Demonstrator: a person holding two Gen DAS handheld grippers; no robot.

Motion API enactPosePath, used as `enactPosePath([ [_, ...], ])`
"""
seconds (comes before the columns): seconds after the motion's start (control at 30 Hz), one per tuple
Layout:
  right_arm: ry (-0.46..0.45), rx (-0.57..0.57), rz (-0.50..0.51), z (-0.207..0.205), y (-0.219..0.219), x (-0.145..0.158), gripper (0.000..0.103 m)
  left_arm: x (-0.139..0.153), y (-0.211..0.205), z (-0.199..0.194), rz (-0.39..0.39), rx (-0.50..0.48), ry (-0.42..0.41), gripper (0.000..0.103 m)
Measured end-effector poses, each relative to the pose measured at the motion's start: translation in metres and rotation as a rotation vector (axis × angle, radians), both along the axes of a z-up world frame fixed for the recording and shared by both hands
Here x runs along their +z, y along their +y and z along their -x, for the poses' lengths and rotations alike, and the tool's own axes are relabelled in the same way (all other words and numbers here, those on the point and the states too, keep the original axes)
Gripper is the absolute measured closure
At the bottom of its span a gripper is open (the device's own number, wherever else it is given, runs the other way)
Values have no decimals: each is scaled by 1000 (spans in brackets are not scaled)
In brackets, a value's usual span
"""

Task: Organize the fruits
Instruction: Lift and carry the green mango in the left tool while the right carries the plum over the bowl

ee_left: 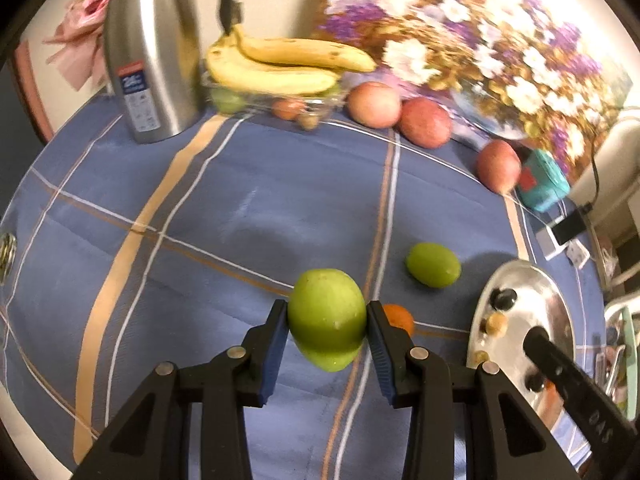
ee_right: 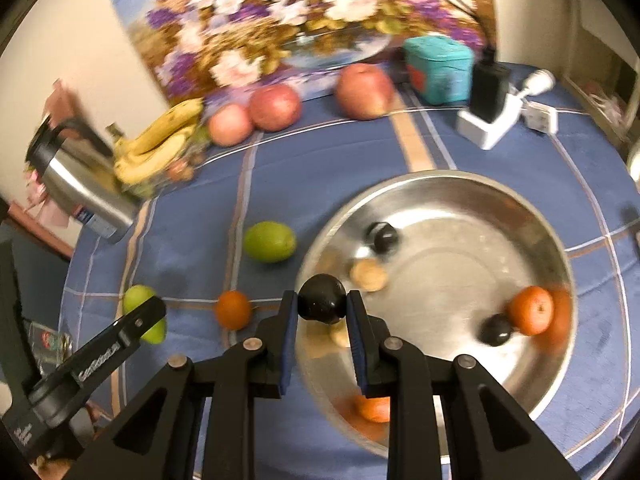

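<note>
The left claw [ee_left: 327, 320] is clamped on a green fruit [ee_left: 326, 318], held above the tabletop [ee_left: 240, 208] at lower centre of the left wrist view. The right claw [ee_right: 322, 306] is clamped on a small dark fruit [ee_right: 322, 303] at the near-left rim of the steel bowl [ee_right: 552, 240].

Risks, as judged from the frames:
- The green fruit is round and smooth; the pads grip only its sides, so a quick tilt could let it slip and roll off.
- The dark fruit hangs over the rim — released there, it may bounce out.
- The two claws work close together and could collide.

Surface and room: a blue checked cloth covers the tabletop. Bananas [ee_left: 280, 64], red apples [ee_left: 424, 122] and a steel flask [ee_left: 152, 52] occupy the upper part of the left wrist view, against a floral painting [ee_left: 480, 20].
</note>
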State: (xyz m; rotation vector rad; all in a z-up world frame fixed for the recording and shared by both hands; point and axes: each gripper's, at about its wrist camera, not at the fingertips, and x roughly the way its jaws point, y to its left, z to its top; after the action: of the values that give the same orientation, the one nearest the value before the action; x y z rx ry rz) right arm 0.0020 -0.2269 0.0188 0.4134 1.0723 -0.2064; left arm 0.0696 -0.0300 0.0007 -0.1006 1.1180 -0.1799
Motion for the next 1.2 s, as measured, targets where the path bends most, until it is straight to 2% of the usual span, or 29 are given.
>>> enactPosePath([
  [0.4,17,-149,-17,22,-57,-5,78,2,-50,21,-47,-155,-23,61],
  [0.67,25,-215,-12,35,-82,-8,78,4,-72,31,-59,-223,-36,61],
  [1.2,51,-213,-13,36,-85,-16,78,0,-111,46,-48,-381,-69,61],
])
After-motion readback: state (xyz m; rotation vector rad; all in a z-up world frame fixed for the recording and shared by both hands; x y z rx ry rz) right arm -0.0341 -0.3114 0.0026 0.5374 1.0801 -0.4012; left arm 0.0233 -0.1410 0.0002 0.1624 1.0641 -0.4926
